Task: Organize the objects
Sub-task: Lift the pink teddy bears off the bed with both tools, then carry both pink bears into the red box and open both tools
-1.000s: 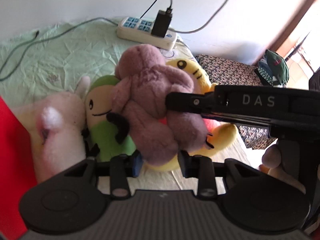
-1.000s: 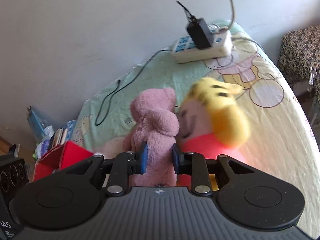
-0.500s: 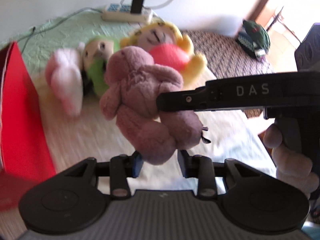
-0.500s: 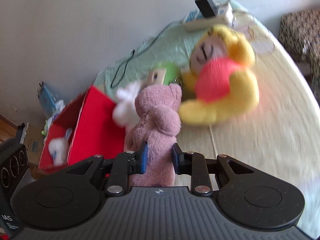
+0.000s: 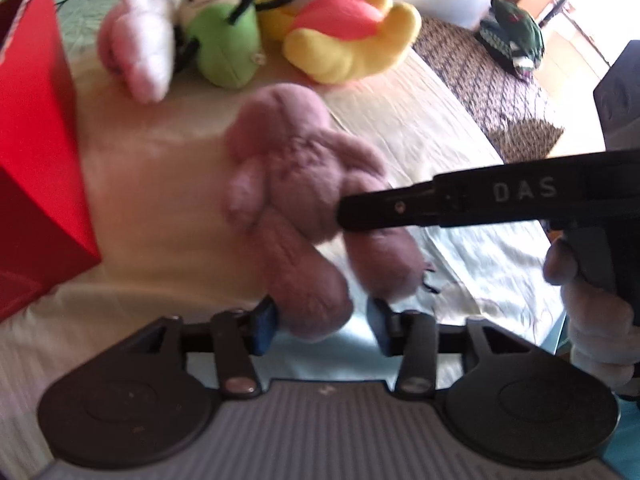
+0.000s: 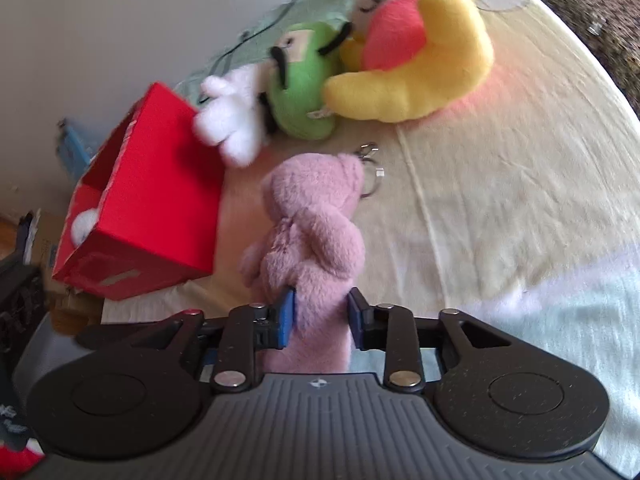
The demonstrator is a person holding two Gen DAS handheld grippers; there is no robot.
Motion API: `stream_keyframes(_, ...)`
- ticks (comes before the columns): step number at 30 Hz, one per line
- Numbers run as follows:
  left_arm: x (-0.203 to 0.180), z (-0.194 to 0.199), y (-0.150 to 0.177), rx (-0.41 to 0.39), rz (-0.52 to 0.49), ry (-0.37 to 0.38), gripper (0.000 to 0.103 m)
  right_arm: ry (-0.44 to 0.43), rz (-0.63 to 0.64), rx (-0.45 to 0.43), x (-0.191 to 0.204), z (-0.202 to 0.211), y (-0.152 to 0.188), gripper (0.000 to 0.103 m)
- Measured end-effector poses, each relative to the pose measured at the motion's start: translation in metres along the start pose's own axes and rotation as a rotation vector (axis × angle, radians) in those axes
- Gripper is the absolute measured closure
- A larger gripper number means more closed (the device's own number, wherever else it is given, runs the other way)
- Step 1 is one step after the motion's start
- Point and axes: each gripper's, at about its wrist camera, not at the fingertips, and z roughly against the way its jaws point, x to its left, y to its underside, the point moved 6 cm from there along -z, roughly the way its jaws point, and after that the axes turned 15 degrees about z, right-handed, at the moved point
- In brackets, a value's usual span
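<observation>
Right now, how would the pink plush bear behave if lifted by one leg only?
Probably floppy: the pink plush bear already sags between both tongs, limbs drooping. Likely light, since soft fur dents under the right tongs. Its metal keyring would likely dangle and swing.

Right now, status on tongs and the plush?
Left tongs just opened, loose around leg of pink plush bear. Right tongs just eased wider, pads gripping bear's body. Red cardboard box alongside, nothing between.

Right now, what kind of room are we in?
Probably a bedroom: a sheet-covered bed beside a plain wall, with plush toys lying on it.
</observation>
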Motion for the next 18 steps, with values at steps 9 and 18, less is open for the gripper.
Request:
stream_keyframes(9, -0.002, -0.004, -0.033, -0.092, 0.027, 0.029, 0.006, -0.077, -0.069, -0.022, -0.008, -0.025, -0.014, 0.038)
stream_keyframes(18, -0.001, -0.011, -0.041, -0.088, 0.049, 0.028, 0.025, -0.135, -0.037, -0.05, 0.007, -0.021, -0.019, 0.07)
